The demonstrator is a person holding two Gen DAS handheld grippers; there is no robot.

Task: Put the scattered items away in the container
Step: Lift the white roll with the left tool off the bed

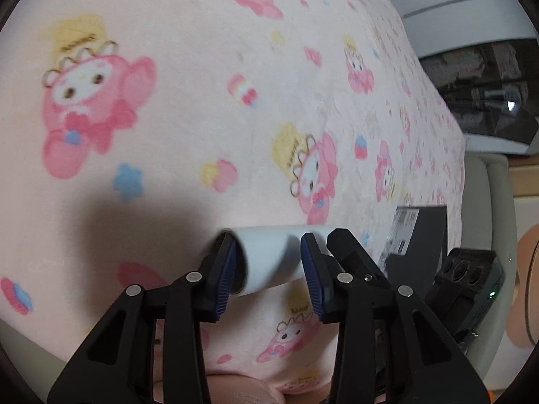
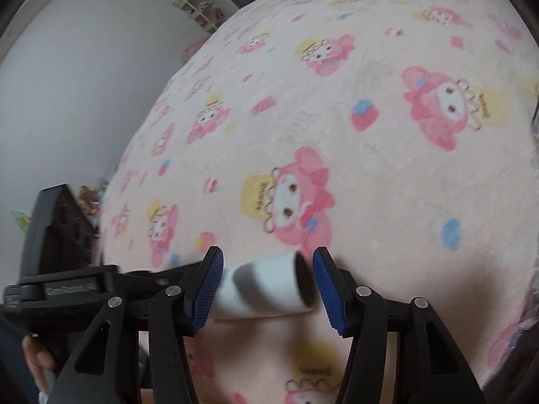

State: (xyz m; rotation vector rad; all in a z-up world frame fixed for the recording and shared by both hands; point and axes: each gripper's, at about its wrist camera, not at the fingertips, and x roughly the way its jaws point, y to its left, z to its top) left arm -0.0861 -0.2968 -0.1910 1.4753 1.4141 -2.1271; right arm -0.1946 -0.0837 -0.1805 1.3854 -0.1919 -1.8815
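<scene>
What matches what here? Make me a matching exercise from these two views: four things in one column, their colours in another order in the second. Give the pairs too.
Things:
1. tube
2. pads of the right gripper
3. blanket
4. wall

Colours:
A. blue
B. plain grey
C. white
D. pale pink with cartoon figures

Pairs: 1-C, 2-A, 3-D, 4-B
</scene>
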